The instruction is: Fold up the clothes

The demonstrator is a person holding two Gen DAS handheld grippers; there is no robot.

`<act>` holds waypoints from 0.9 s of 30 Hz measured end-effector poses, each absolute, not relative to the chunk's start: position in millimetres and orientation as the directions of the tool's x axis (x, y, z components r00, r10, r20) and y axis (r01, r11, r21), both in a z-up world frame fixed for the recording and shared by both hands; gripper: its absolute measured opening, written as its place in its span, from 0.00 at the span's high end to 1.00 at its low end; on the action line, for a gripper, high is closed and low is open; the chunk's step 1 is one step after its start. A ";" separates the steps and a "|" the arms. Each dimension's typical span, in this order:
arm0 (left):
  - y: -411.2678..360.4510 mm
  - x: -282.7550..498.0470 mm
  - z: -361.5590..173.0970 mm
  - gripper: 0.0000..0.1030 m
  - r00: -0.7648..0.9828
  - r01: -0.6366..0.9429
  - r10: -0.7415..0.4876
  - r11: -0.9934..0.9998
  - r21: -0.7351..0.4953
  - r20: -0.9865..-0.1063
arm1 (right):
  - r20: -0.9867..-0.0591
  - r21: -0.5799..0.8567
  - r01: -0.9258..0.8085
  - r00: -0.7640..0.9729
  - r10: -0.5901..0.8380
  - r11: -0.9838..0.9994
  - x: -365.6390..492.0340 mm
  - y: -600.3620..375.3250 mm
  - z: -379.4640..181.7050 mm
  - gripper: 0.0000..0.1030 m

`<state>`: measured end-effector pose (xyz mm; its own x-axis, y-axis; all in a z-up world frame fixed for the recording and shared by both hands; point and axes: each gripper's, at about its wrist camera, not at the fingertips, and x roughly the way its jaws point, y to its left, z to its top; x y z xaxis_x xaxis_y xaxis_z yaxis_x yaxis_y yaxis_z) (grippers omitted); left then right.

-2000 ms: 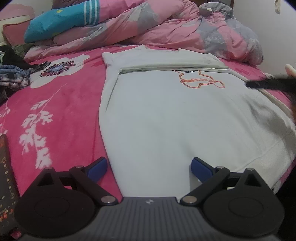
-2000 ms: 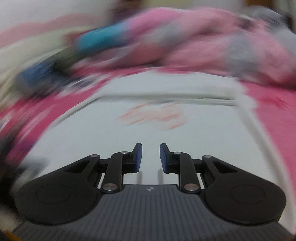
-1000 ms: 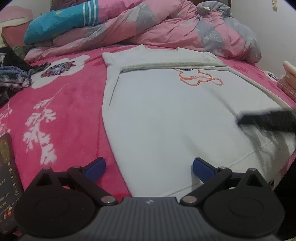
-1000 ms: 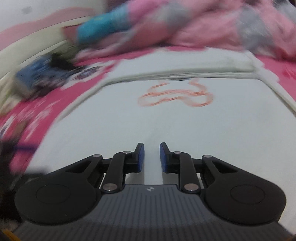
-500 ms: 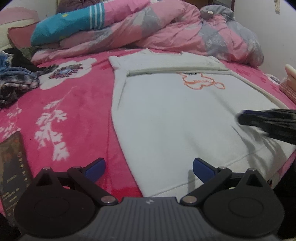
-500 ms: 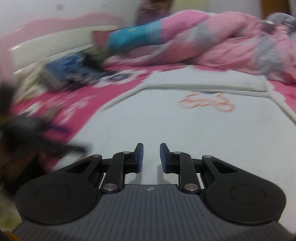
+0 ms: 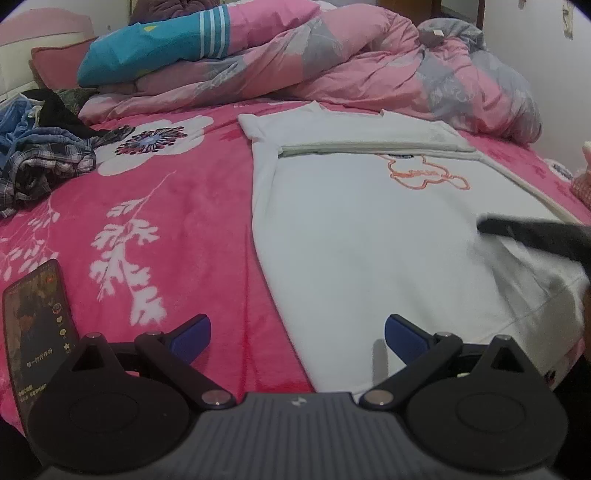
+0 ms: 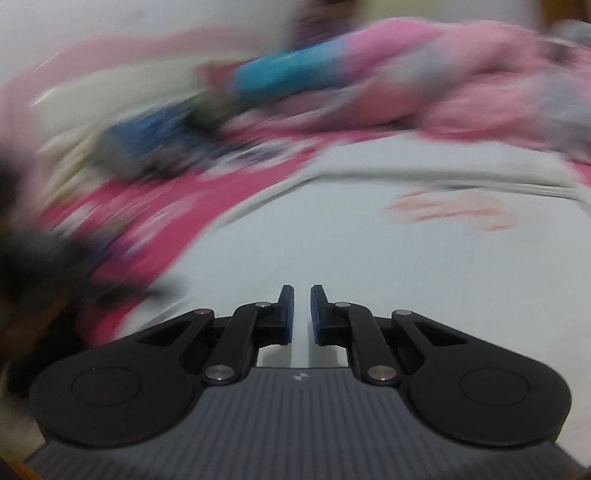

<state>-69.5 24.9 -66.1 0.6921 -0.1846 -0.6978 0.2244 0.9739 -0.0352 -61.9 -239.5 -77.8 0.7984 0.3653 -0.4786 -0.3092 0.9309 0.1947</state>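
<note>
White cotton T-shirt with an orange outline print (image 7: 369,229) is laid flat on the pink floral bedspread (image 7: 155,206) — long axis running away, collar end folded over toward the heaped pink-grey quilt (image 7: 369,70). Left gripper (image 7: 297,334) is spread wide over the near hem, nothing gripped; right gripper (image 8: 298,314) has just been closing — nearly pressed together, nothing seen between its jaws.

Location type: bedroom in a private home.

Evidence, left wrist view:
- A bed covered by a bright pink fleece blanket with white flower and leaf print (image 7: 147,206) fills most of the view.
- A crumpled pink and grey quilt (image 7: 332,70) is heaped at the far end, with a folded teal cloth with white stripes (image 7: 155,44) on top.
- A pink padded headboard (image 7: 44,33) stands against a plain white wall (image 7: 535,44).
- A loose pile of blue and checked garments (image 7: 40,158) lies at the left edge.
- A smartphone with a lit screen (image 7: 37,325) rests on the blanket.
</note>
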 end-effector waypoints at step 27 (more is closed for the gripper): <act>25.2 -77.1 -59.2 0.02 0.712 0.236 -0.200 0.971 -0.039 -0.673 | -0.450 0.426 -0.389 0.692 0.564 0.817 -94.4 -222.7 -107.3 0.96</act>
